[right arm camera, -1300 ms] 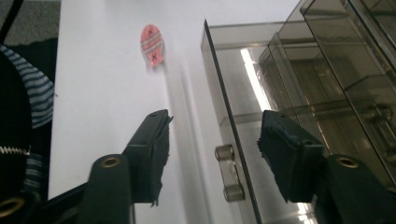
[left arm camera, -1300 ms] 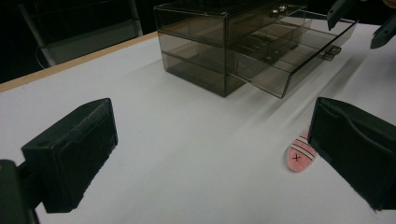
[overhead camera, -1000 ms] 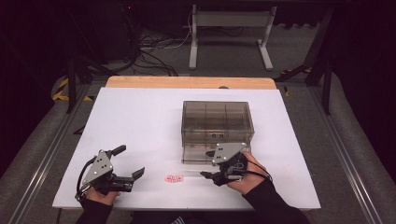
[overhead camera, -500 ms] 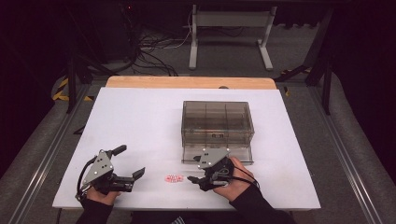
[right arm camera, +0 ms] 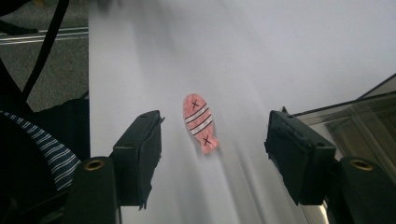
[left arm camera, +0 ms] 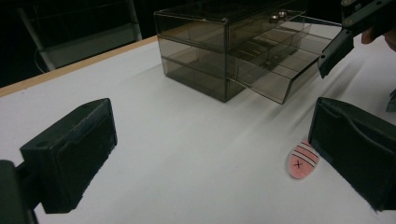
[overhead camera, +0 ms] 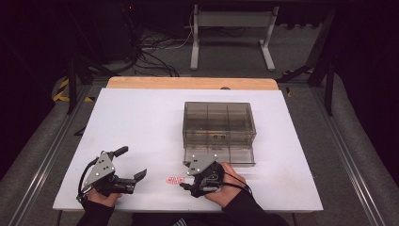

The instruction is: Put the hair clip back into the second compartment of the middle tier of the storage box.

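A small pink fish-shaped piece [overhead camera: 175,180] with white stripes and black crosses lies flat on the white table [overhead camera: 141,122] near the front edge. My right gripper [overhead camera: 184,176] is just right of it, pointing left, jaws open. In the right gripper view the fish [right arm camera: 200,121] lies on the table ahead, between the two pads of that gripper [right arm camera: 215,125], untouched. My left gripper [overhead camera: 131,163] rests open at the front left, with nothing in it. In the left gripper view the fish [left arm camera: 302,161] peeks out beside the right jaw of this gripper [left arm camera: 210,154].
A smoky clear drawer box [overhead camera: 219,123] stands right of centre, its bottom drawer [overhead camera: 221,156] pulled out toward me; the drawer's corner [right arm camera: 369,121] is close on the right. A wooden strip [overhead camera: 193,83] edges the far side. Metal rails flank the table.
My right gripper has moved left and slightly down, away from the drawer front to beside the pink fish. The left gripper has stayed where it was.
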